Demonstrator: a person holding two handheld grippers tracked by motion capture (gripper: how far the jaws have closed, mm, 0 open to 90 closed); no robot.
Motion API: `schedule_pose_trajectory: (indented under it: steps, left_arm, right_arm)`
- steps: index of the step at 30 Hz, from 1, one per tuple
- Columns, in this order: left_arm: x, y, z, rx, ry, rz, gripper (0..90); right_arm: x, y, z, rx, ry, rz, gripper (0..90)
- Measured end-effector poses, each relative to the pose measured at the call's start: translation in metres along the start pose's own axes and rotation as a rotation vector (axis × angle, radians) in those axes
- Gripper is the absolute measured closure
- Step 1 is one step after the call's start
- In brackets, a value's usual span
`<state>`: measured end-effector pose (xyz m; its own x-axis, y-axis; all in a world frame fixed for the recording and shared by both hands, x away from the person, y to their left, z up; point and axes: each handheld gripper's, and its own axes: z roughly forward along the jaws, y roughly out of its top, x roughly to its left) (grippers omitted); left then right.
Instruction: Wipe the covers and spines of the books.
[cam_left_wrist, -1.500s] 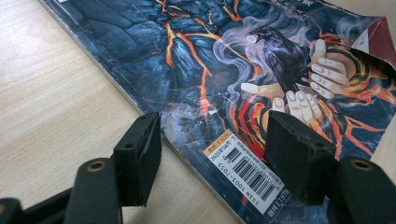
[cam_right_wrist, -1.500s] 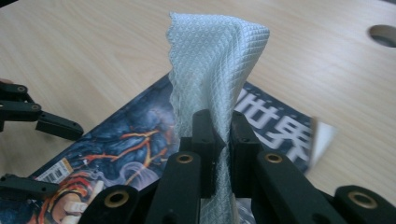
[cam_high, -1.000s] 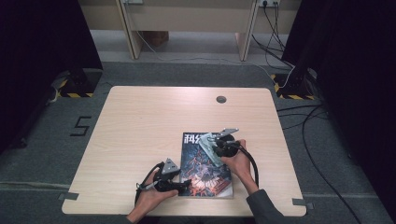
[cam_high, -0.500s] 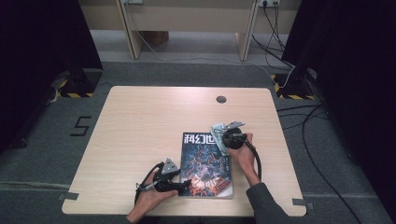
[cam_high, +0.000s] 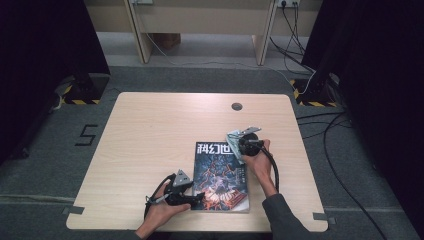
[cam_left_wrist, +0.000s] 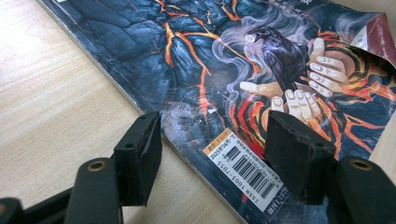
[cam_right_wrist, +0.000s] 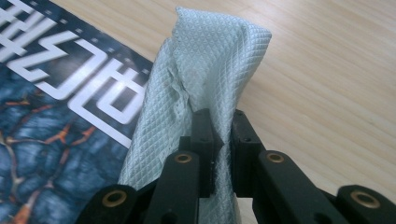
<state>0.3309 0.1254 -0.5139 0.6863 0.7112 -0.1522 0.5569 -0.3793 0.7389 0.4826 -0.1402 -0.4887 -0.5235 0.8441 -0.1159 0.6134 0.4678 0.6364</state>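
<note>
The right gripper (cam_right_wrist: 219, 140) has its jaws clamped together on a fold of pale green, diamond-textured cloth (cam_right_wrist: 205, 65), which stands up from the pads and drapes down over the magazine's top right corner. In the high view this gripper (cam_high: 240, 142) sits at the magazine's far right corner, the right hand (cam_high: 257, 160) behind it and the forearm running back to the table's near edge.

The left gripper (cam_left_wrist: 212, 149) has its jaws apart, astride the magazine's (cam_left_wrist: 224, 60) spine edge: one pad over bare wood, the other over the cover near the barcode; whether either pad touches I cannot tell. In the high view it (cam_high: 197, 197) lies low at the near left corner, the left hand (cam_high: 162, 205) behind it.

The magazine (cam_high: 220, 175) lies flat on the wooden table (cam_high: 150, 140), toward the near right; wide bare wood spreads to the left and beyond it, up to a round cable hole (cam_high: 237, 106).

The barcode label (cam_left_wrist: 247, 170) reads "ISSN 1003-7055"; large white Chinese characters head the cover
</note>
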Motion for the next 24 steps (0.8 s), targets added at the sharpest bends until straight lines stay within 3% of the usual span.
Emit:
schedule_pose_trajectory:
  steps: [4, 5, 8, 10, 13, 14, 16, 17, 19, 20, 24]
  left_arm:
    - [0.0, 0.0, 0.0, -0.004, -0.001, -0.004, 35.9]
    - [0.0, 0.0, 0.0, -0.003, -0.002, -0.003, 35.8]
    - [0.0, -0.001, 0.0, -0.005, -0.005, 0.0, 35.9]
    - [0.001, -0.001, 0.0, -0.005, -0.006, 0.001, 35.9]
    - [0.001, -0.002, 0.0, -0.01, -0.007, 0.002, 36.0]
    - [0.001, -0.002, -0.001, -0.009, -0.008, 0.003, 36.1]
    - [0.001, -0.002, -0.001, -0.007, -0.009, 0.006, 36.1]
    - [0.001, -0.002, -0.001, -0.008, -0.01, 0.007, 36.1]
    - [0.001, -0.002, -0.001, -0.01, -0.01, 0.007, 36.1]
    - [0.001, -0.002, -0.001, -0.009, -0.01, 0.007, 36.1]
    - [0.001, -0.002, -0.001, -0.01, -0.011, 0.007, 36.0]
  right_arm:
    - [0.011, 0.005, 0.004, -0.009, 0.045, 0.003, 83.4]
    - [0.022, 0.009, 0.006, -0.018, 0.084, -0.009, 83.3]
    - [0.036, 0.012, 0.007, -0.019, 0.095, -0.057, 83.3]
    - [0.037, 0.013, 0.007, -0.017, 0.085, -0.072, 82.9]
    - [0.031, 0.012, 0.007, -0.017, 0.102, -0.037, 82.4]
    - [0.021, 0.009, 0.006, -0.013, 0.057, -0.03, 82.4]
    - [0.015, 0.008, 0.006, -0.012, 0.039, -0.02, 82.4]
    - [0.003, 0.005, 0.004, -0.007, -0.015, -0.009, 82.2]
    - [-0.002, 0.003, 0.004, -0.009, -0.021, 0.003, 82.1]
    - [-0.009, 0.001, 0.004, -0.014, -0.004, 0.052, 82.0]
    - [-0.009, 0.001, 0.003, -0.005, -0.032, 0.029, 82.4]
